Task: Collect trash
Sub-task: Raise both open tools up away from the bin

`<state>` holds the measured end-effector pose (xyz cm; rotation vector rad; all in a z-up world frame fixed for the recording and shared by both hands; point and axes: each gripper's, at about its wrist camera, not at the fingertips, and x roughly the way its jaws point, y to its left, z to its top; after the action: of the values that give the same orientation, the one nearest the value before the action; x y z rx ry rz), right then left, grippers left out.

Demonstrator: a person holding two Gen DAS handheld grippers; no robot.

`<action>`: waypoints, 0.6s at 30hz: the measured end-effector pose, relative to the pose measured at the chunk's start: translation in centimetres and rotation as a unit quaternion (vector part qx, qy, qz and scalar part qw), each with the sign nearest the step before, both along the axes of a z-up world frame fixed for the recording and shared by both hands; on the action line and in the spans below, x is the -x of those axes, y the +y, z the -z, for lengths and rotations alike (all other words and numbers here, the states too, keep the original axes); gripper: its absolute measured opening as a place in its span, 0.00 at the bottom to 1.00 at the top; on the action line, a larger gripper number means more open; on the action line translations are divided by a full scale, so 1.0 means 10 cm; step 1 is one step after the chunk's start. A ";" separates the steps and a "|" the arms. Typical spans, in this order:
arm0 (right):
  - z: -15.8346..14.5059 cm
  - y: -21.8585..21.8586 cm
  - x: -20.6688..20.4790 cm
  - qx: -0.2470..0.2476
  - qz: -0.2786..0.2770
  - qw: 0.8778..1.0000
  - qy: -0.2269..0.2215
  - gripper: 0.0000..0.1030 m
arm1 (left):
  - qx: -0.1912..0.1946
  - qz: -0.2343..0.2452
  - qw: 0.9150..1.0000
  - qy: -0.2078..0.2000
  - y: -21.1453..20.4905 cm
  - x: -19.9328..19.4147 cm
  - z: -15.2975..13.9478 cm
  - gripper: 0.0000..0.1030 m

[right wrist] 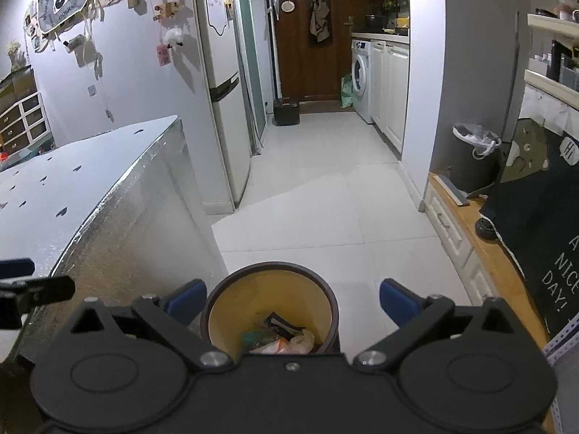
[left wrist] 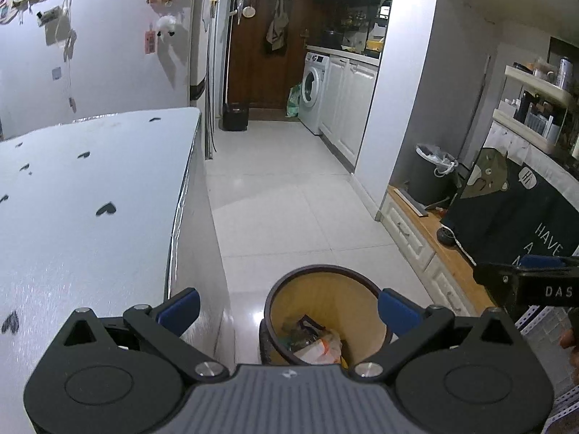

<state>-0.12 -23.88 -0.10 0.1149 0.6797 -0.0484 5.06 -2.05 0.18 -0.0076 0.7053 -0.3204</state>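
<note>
Trash [right wrist: 278, 340] lies in the bottom of the bin [right wrist: 271, 271], which stands on the floor tiles beside the foil-wrapped table [right wrist: 119, 224]: wrappers, something green, a pale crumpled piece. Both your grippers hang above it, pointing down at a slant. The left gripper [left wrist: 287, 309] has its blue pads spread wide with nothing between them, and the right gripper [right wrist: 291, 302] is the same, jaws fully apart and empty. That reads as a drop just finished, so the step in hand looks like the turn back for another piece. No loose trash shows on the table top or the floor from here, so your next move calls for swinging a camera round to search. A second, lined bin [right wrist: 474, 155] sits by the far wall.
</note>
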 end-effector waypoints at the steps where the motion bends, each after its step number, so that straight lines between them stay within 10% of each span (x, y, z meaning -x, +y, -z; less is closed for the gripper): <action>1: -0.01 0.02 0.02 0.004 0.001 1.000 0.000 1.00 | 0.001 0.001 1.000 0.001 0.01 0.01 0.00 1.00; 18: -0.03 0.43 0.10 0.032 -0.013 0.999 0.014 1.00 | -0.034 -0.045 0.998 0.027 0.18 0.08 0.12 1.00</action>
<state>-1.08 -19.57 0.25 0.0436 0.7061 -0.0459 4.23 -0.24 -1.07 0.0166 0.7678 -0.2096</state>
